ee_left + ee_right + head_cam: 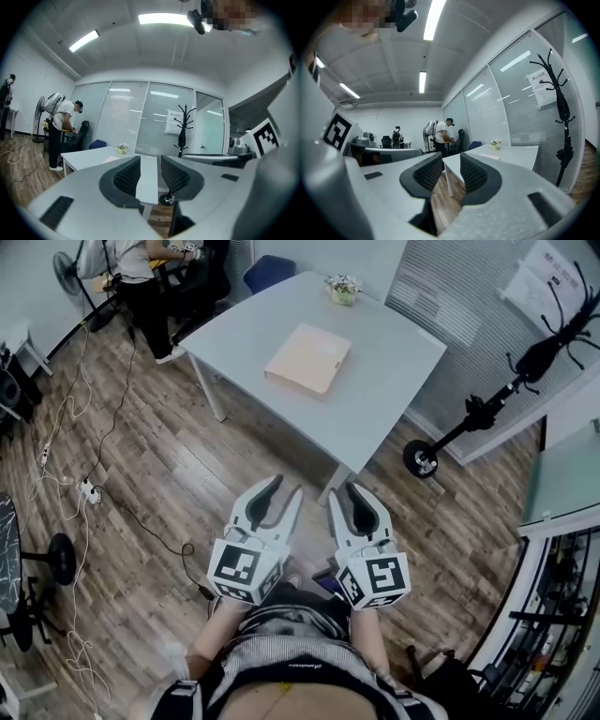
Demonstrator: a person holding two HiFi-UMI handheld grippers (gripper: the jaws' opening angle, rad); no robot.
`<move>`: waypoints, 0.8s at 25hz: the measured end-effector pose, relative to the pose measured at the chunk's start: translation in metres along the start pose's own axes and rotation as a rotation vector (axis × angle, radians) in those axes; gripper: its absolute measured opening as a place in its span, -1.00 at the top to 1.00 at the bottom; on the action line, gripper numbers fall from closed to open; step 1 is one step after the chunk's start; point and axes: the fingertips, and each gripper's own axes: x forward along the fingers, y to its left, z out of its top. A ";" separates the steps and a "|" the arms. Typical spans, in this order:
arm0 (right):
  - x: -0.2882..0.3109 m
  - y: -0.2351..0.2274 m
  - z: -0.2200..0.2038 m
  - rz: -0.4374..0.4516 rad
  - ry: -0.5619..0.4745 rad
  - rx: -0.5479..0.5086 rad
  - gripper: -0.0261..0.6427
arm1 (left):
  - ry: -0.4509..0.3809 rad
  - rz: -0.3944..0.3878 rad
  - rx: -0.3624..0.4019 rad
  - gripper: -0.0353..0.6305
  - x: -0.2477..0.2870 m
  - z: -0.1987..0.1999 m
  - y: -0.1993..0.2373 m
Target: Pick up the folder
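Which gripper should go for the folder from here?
Left, marginally. Both hang open and empty short of the white table; the left gripper lines up nearer the tan rectangular folder than the right gripper.

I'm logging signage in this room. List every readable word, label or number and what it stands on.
Nothing reads clearly.
Paper sign on the glass wall: red heading and small print, too blurred to read.
Print on the wearer's waistband: too small to read.
Marker cubes: black-and-white square patterns only, no words.
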 end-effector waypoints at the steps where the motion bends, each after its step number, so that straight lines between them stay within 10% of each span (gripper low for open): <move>1: 0.006 0.000 0.001 0.000 -0.004 0.002 0.55 | -0.005 0.002 0.002 0.55 0.002 0.001 0.005; 20: 0.182 -0.036 0.021 -0.114 -0.023 0.040 0.43 | 0.007 -0.167 0.023 0.55 0.137 0.033 0.129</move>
